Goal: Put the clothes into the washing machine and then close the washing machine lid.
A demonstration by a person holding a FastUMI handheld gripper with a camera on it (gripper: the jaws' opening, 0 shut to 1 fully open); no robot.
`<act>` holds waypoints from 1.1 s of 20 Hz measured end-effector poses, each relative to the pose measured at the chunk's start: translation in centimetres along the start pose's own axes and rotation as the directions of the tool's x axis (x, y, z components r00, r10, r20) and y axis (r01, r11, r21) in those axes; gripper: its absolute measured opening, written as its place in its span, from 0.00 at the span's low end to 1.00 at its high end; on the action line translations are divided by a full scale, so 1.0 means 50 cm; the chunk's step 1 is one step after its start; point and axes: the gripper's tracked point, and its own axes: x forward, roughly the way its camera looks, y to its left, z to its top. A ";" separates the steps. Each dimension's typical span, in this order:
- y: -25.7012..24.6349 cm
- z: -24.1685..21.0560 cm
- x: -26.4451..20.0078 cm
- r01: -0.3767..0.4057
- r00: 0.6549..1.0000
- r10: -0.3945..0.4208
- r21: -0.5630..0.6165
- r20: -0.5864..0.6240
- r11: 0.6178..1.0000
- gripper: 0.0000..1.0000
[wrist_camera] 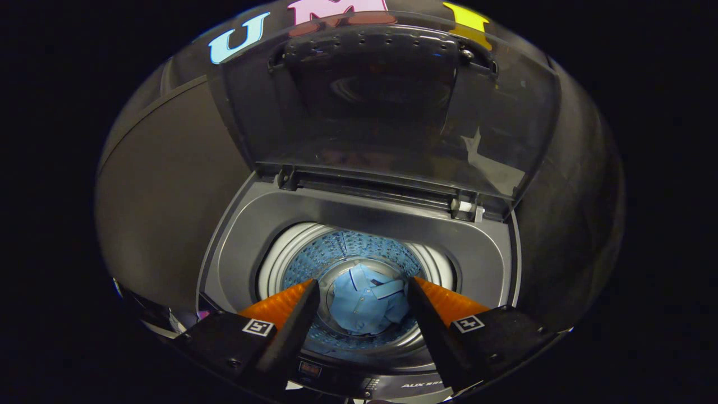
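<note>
Clothes (364, 306), seen as a blue shirt with a collar, are found lying crumpled at the bottom of the drum (314, 255) of the washing machine (359, 216). The tool (363, 292) is held above the opening with its fingers spread wide and nothing gripped between them; the shirt is seen through the gap between the fingers, well below them and untouched by either. The lid (387, 112) is stood open, tilted back beyond the drum on its hinges (463, 206), with its handle recess at the far upper end.

Judged from this, the first step of the task appears to be done, since the garment is already inside and no further clothing is seen near the fingers. Closing the lid is what is taken to be in hand. For that, the tool would need to be raised and carried forward, past the drum opening, up to the free upper edge of the lid. The edge could be pinched between the fingers or simply pushed from behind, and the lid then drawn forward and down over the opening. Care would be called for so that the lid is lowered rather than dropped.
</note>
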 end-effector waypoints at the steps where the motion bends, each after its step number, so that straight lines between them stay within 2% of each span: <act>1: -0.002 0.005 -0.004 0.001 1.000 -0.001 0.000 0.009 1.000 0.99; 6: -0.012 0.078 -0.032 0.011 0.995 -0.015 0.037 0.095 0.999 0.99; 10: -0.017 0.198 -0.090 0.034 0.970 -0.041 0.033 0.240 0.999 1.00; 13: -0.005 0.338 -0.178 0.045 0.906 -0.043 0.005 0.422 0.999 0.99; 15: -0.002 0.448 -0.236 0.067 0.833 -0.047 -0.016 0.551 0.998 0.99; 18: 0.030 0.588 -0.307 0.060 0.737 -0.027 -0.026 0.675 0.998 0.99; 20: 0.037 0.638 -0.304 0.065 0.716 -0.034 -0.018 0.697 0.998 0.97; 22: 0.030 0.661 -0.270 0.066 0.742 -0.051 0.003 0.668 0.998 0.98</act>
